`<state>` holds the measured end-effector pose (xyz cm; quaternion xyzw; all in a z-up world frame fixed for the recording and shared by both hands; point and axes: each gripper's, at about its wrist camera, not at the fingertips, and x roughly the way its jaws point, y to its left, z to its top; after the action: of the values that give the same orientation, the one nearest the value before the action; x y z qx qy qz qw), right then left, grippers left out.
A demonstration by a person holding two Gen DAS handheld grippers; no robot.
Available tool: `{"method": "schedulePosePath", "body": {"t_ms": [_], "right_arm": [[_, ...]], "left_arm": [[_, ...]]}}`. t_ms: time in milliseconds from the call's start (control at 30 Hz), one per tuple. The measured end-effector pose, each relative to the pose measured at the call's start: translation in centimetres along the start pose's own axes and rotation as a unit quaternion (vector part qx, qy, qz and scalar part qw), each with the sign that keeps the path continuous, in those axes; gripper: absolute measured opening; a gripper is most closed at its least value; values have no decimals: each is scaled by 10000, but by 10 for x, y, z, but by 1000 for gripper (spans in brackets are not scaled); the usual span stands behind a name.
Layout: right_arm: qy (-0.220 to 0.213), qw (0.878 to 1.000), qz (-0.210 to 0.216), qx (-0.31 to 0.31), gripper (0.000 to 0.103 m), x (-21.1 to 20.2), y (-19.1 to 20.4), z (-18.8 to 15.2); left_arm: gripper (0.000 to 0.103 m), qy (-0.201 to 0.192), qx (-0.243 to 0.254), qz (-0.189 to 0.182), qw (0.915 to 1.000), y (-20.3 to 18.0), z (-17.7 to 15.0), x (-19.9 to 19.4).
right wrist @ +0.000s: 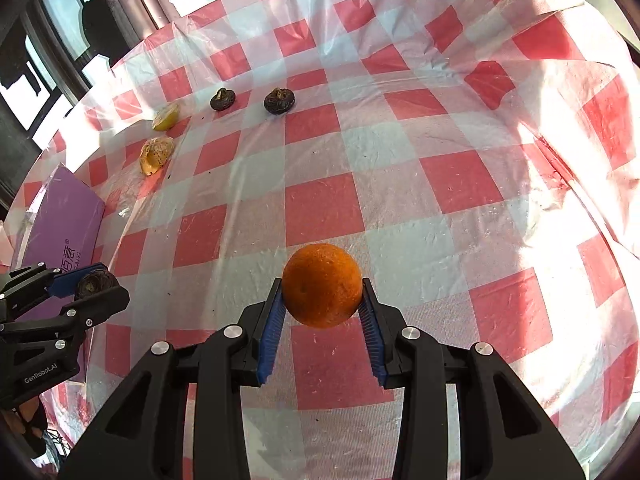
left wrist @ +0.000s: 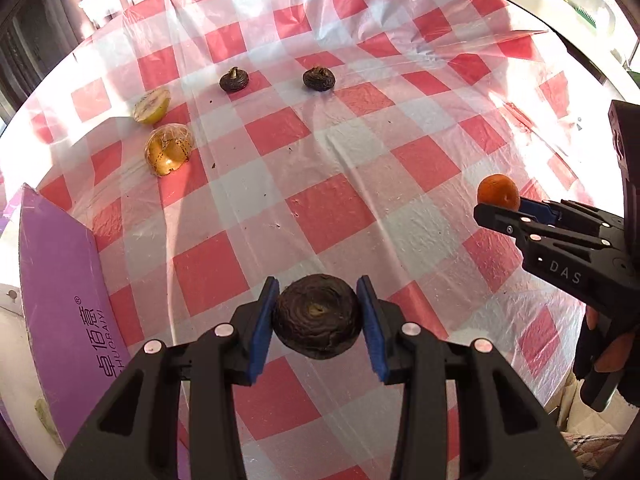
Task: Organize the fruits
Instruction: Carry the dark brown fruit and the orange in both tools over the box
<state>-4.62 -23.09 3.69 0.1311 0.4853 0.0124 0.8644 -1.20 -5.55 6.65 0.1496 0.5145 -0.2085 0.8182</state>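
Note:
My left gripper point(left wrist: 318, 312) is shut on a dark brown wrinkled fruit point(left wrist: 318, 322) and holds it above the red-and-white checked cloth. My right gripper point(right wrist: 322, 300) is shut on a small orange point(right wrist: 322, 284). The right gripper also shows in the left wrist view point(left wrist: 502, 204) with the orange point(left wrist: 498, 190). The left gripper shows in the right wrist view point(right wrist: 94, 284) with its dark fruit point(right wrist: 94, 283). Two more dark fruits point(left wrist: 234, 80) point(left wrist: 319, 78) lie at the far side of the cloth. A yellow fruit half point(left wrist: 152, 105) and a plastic-wrapped fruit half point(left wrist: 168, 149) lie at the left.
A purple box point(left wrist: 68, 280) lies at the left edge of the table; it also shows in the right wrist view point(right wrist: 64, 216). The checked cloth point(left wrist: 360, 160) is wrinkled and folds up along the right side. Windows and curtains stand beyond the far edge.

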Motion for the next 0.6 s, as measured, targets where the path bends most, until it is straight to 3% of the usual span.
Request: {"method": "schedulePosePath", "body": {"t_ms": [600], "right_arm": [[-128,9986,174,-474,37,-20,118,-17]], "left_arm": [[40,-947,-180,-268,9950,74,-11,-81]]}}
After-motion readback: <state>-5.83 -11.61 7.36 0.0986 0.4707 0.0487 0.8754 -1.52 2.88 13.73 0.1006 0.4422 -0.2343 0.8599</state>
